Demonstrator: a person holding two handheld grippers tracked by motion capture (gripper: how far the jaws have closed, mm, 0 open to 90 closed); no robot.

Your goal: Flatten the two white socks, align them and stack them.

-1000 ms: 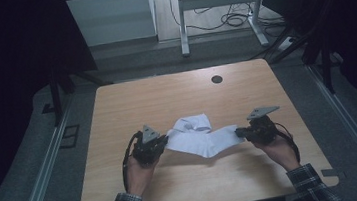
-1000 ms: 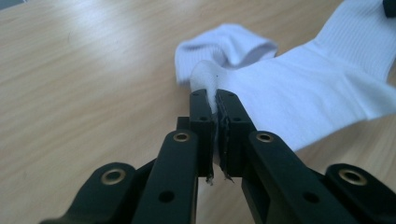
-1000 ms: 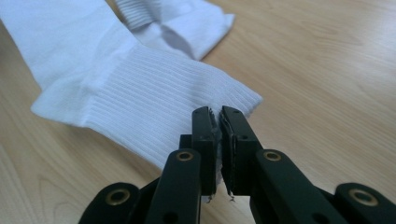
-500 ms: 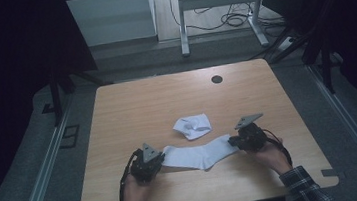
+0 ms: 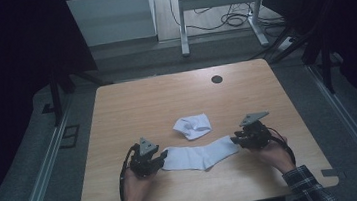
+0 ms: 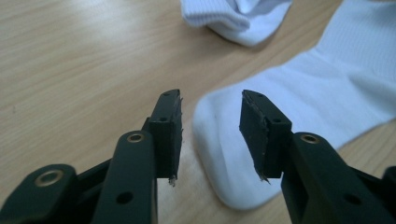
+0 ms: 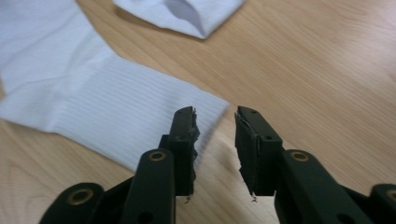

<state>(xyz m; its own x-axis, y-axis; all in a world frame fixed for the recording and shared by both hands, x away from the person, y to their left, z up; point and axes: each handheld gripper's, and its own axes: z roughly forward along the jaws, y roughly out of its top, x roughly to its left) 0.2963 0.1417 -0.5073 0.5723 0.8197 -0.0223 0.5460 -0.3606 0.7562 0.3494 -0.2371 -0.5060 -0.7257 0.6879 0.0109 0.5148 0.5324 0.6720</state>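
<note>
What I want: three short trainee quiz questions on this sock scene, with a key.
1. How many socks lie on the table?
2. True or false: the flat sock is gripped by the left tongs.
3. Which sock is crumpled: A the farther one, B the nearer?
Key: 1 two. 2 false: the left tongs and the right tongs have just been opening, and the sock's ends lie unpressed at their tips. 3 A.

Light wooden desk (image 5: 132, 105): far half bare, free passage. Obstacles: flat white ribbed sock (image 5: 200, 156) spanning the near middle; crumpled white sock (image 5: 192, 126) just behind it, narrow wood strip between. Small black round grommet (image 5: 217, 79) near far edge.
</note>
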